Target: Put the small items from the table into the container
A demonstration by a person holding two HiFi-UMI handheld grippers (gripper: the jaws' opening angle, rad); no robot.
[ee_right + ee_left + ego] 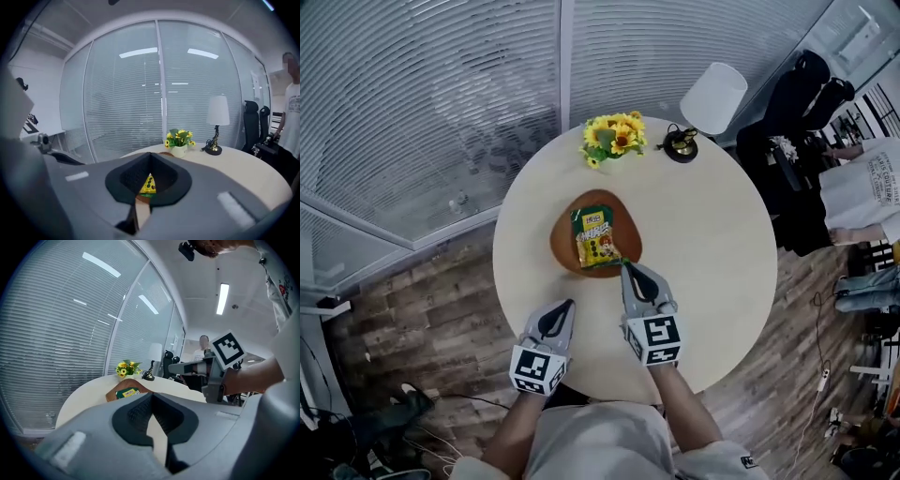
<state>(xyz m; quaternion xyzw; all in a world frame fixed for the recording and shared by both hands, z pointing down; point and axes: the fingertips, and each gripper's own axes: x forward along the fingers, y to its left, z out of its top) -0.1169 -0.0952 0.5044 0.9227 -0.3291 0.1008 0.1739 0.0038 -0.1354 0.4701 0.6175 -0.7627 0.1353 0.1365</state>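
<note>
Eyes on the right gripper (628, 269): its fingers are pressed tip to tip with nothing caught between them, poised right by the near rim of the brown dish (567, 246). Through the gap behind those tips shows the snack packet (148, 183), yellow and green. It lies flat inside the dish, about the middle of the tabletop (712, 253). Now the left gripper (569, 305): fingers closed together as well, empty, held above the tabletop's near edge, apart from the dish. Out at the far edge stands a pot of sunflowers (614, 136), and just right of it a white-shaded lamp (712, 97).
</note>
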